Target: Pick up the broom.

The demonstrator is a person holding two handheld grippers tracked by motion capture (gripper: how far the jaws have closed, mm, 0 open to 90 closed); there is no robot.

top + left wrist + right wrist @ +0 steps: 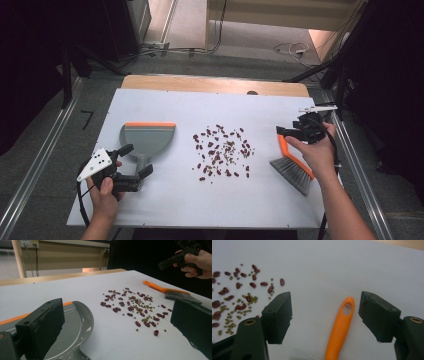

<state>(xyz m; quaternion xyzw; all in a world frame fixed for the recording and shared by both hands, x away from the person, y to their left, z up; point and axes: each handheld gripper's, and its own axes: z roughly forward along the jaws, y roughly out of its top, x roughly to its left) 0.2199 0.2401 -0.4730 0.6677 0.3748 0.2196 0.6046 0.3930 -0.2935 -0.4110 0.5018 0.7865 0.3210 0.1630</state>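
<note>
A white, matte table (165, 200) carries a scatter of beans (222, 150) at its centre: glossy, dark red kidney-shaped ones mixed with small, round, greenish ones.

At 9 o'clock from the beans lies a grey plastic dustpan (148, 139), smooth and shallow, with an orange strip along its far lip and a short handle pointing toward the person. The pan is empty.

At 3 o'clock lies a brush (292, 167) with a slim orange plastic handle, a hole at its tip, and a fan of stiff grey bristles at its near end.

The left gripper (135, 162) hovers by the dustpan handle at 8 o'clock, its black blocky jaws spread wide with nothing between them; in the left gripper view the dustpan's curved rim sits beside one jaw.

The right gripper (325, 316) hangs above the brush handle tip at 3 o'clock, jaws wide on either side of the handle, not touching it.
</note>
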